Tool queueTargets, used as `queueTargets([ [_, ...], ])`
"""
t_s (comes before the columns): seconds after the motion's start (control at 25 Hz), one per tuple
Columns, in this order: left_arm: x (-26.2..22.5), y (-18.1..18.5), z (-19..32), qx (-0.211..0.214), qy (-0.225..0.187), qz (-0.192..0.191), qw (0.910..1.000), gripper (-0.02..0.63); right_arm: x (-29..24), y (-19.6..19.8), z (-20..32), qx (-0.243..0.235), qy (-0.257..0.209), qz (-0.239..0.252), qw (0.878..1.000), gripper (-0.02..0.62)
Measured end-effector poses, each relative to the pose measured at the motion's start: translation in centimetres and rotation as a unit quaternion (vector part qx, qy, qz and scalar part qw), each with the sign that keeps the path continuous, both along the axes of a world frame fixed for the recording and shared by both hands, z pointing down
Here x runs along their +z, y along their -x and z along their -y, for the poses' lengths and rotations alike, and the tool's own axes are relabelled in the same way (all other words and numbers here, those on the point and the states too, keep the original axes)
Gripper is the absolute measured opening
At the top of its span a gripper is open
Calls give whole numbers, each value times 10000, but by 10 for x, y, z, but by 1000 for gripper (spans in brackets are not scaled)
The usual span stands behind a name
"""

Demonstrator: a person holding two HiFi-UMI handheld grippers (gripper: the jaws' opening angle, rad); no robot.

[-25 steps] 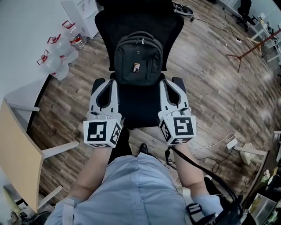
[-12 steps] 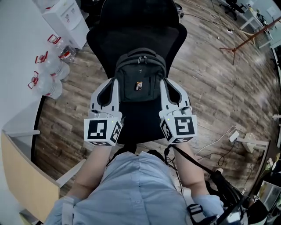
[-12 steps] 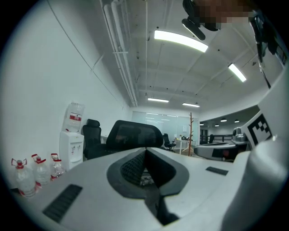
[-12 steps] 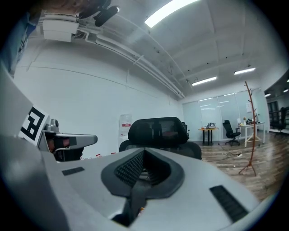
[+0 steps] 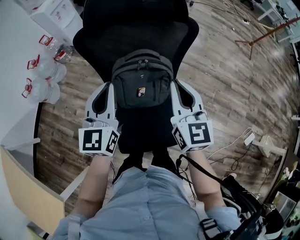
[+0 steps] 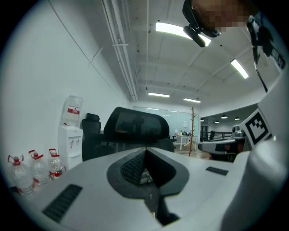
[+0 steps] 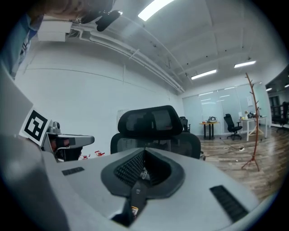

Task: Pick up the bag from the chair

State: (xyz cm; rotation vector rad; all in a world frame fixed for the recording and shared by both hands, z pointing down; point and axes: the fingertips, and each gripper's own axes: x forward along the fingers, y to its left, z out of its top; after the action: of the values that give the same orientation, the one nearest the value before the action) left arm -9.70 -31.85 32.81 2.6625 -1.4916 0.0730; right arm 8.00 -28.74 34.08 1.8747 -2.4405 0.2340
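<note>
A dark grey backpack (image 5: 140, 80) stands upright on the seat of a black office chair (image 5: 136, 28), leaning on its backrest. My left gripper (image 5: 106, 88) sits just beside the bag's left side and my right gripper (image 5: 180, 86) just beside its right side, so the bag lies between them. Both are shut with nothing held. The left gripper view shows its jaws meeting at the left gripper's tip (image 6: 145, 151), with the chair headrest (image 6: 135, 124) beyond. In the right gripper view the right gripper's tip (image 7: 145, 152) is likewise shut below the chair headrest (image 7: 151, 120). The bag is hidden in both gripper views.
Water bottles (image 5: 41, 79) and a white dispenser (image 5: 49, 9) stand on the wooden floor at the left. A light wooden desk (image 5: 23, 192) is at lower left. A coat stand (image 5: 262, 35) is at upper right, and a power strip with cables (image 5: 247, 139) at right.
Both grippers have come forward along the chair and now flank the bag's sides. The bag and chair appear nearer and larger under the head view.
</note>
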Motion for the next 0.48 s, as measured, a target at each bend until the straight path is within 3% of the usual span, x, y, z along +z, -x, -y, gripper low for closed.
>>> queueTargets([
  [0.16,38,-1,8,-79,234,56,9997,5,39,-7,16,-319,204,46,9993,5],
  [0.28,74,5,9,-224,553,115,9982,62,74,-9,20,-522,536,147,9971,28],
  [0.48,123,10,14,-272,805,198,9962,179,129,-19,26,-739,947,98,9927,225],
])
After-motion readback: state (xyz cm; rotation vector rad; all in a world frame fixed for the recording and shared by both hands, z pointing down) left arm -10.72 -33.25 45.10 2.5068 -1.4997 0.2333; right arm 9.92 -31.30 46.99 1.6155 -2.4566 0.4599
